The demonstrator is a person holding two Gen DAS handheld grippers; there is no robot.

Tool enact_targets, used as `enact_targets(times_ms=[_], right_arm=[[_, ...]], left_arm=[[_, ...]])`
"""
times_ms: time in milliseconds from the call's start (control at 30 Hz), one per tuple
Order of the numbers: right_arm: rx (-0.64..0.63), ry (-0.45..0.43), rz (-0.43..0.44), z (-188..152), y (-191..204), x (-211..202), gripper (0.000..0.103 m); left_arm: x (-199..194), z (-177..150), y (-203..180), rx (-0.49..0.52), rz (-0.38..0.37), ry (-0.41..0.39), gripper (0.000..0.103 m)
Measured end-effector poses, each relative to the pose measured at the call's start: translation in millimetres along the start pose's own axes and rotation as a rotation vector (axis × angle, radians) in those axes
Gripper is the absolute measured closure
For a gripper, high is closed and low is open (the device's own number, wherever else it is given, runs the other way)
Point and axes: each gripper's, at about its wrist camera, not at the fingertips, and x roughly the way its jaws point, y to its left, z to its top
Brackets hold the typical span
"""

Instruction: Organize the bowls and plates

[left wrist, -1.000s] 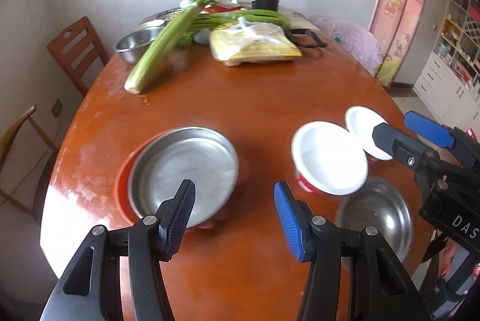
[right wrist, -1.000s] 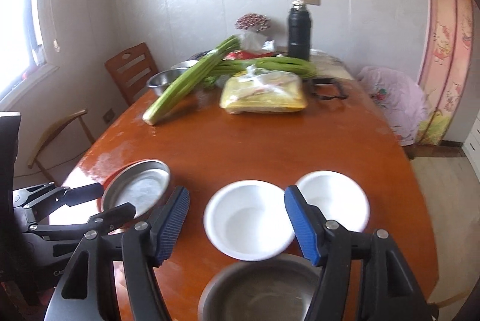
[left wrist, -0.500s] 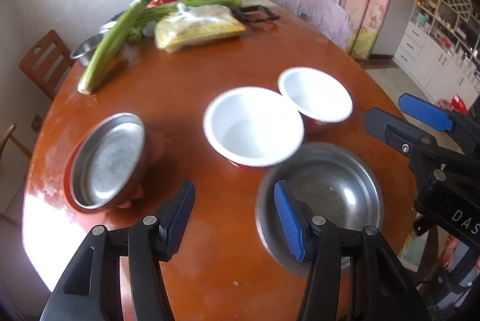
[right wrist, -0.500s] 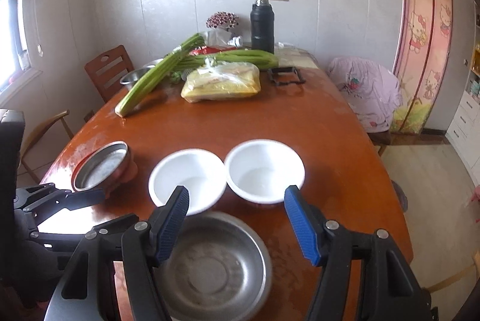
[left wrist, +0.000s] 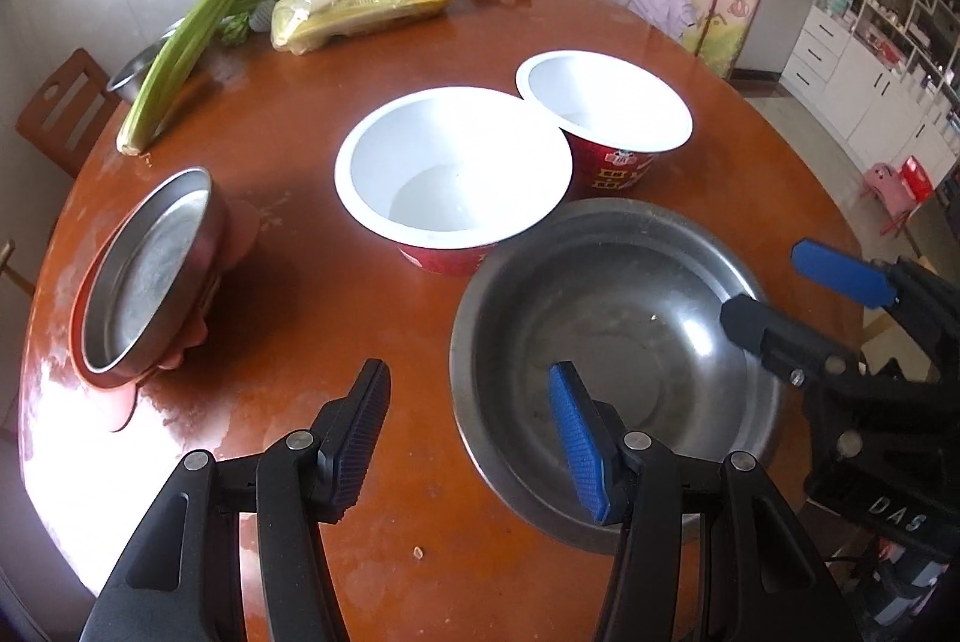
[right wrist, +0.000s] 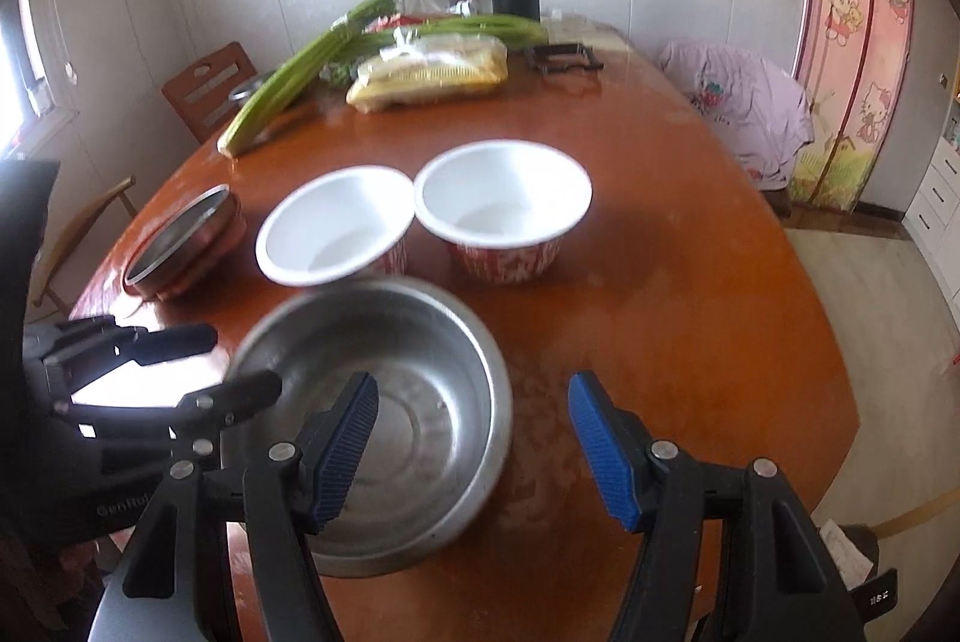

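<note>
Both tools gape, gripping nothing — left tool point(left wrist: 468, 438) and right tool point(right wrist: 474, 450) straddle opposite rims of the steel basin point(left wrist: 612, 342); two white bowls point(left wrist: 453, 168) sit touching just behind it on the surface point(left wrist: 336, 306), celery point(left wrist: 192, 42) further back.

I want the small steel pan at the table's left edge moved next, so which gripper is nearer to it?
Left. The left gripper hangs open just right of the small steel pan; the right gripper is open over the far rim of the large steel bowl.

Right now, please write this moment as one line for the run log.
left gripper: open, empty | right gripper: open, empty | steel bowl: nearest, ungrasped | two white bowls: side by side behind it
</note>
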Motion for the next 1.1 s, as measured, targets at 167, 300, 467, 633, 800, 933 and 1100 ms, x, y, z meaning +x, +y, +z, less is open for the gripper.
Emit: enact_targets(times_ms=[167,300,467,633,800,933,1100], right_arm=[[0.001,0.032,-0.004,-6.5,-3.7,15.1,0.037],[-0.013,0.048,0.006,-6.9,-0.2,24.1,0.039],[-0.036,0.06,0.022,-7.6,5.4,30.0,0.046],[-0.064,0.061,0.026,-9.2,13.3,29.4,0.047],[-0.063,0.063,0.034,-10.4,15.8,27.0,0.047],[-0.069,0.066,0.053,-11.7,23.1,23.8,0.048],[-0.097,0.074,0.072,-13.7,40.3,23.8,0.048]], left_arm=[[12.9,-0.1,0.3,-0.005,-0.003,0.023,0.047],[19.3,1.7,2.9,-0.026,-0.029,0.029,0.047],[25.7,1.0,1.4,-0.035,-0.061,0.05,0.051],[27.5,-1.2,-2.5,-0.031,-0.081,0.061,0.058],[25.5,-3.0,-1.1,-0.033,-0.088,0.06,0.061],[21.1,-6.4,4.2,-0.036,-0.074,0.063,0.061],[13.0,-19.5,19.6,-0.054,-0.047,0.062,0.061]])
